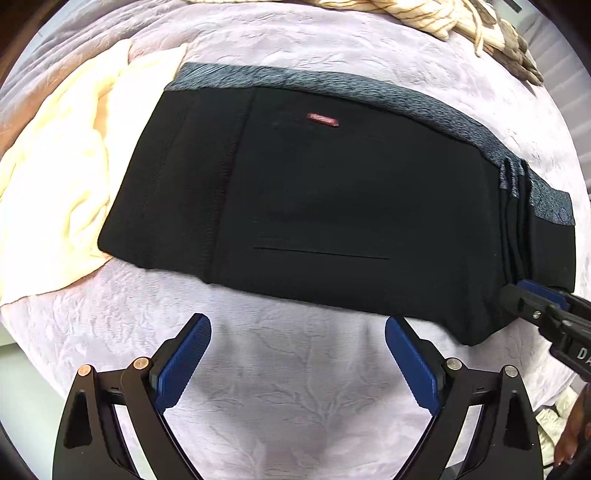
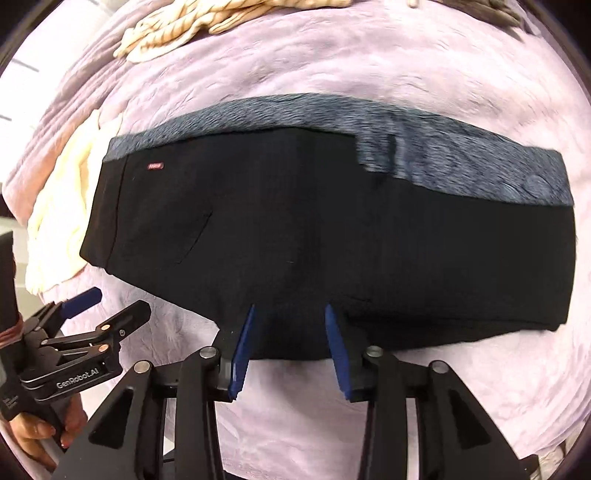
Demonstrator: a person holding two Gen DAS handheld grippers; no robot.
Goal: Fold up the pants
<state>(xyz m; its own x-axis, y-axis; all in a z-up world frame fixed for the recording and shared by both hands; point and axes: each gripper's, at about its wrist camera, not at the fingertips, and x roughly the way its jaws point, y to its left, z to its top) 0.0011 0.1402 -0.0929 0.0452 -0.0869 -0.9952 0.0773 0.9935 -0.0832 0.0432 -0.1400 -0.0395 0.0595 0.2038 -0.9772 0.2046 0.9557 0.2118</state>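
Observation:
Black pants (image 1: 332, 192) with a grey lining band and a small red tag lie folded into a compact rectangle on the lilac bedspread (image 1: 295, 387); they also show in the right wrist view (image 2: 314, 236). My left gripper (image 1: 297, 325) is open and empty, just short of the pants' near edge. It shows at the left in the right wrist view (image 2: 107, 299). My right gripper (image 2: 290, 310) is partly open, its blue fingers on either side of the pants' near edge. In the left wrist view it (image 1: 532, 295) sits at the pants' right end.
A cream cloth (image 1: 62, 177) lies left of the pants. A striped beige garment (image 1: 443, 18) is bunched at the far side of the bed. The bed edge runs along the near left (image 1: 22, 354).

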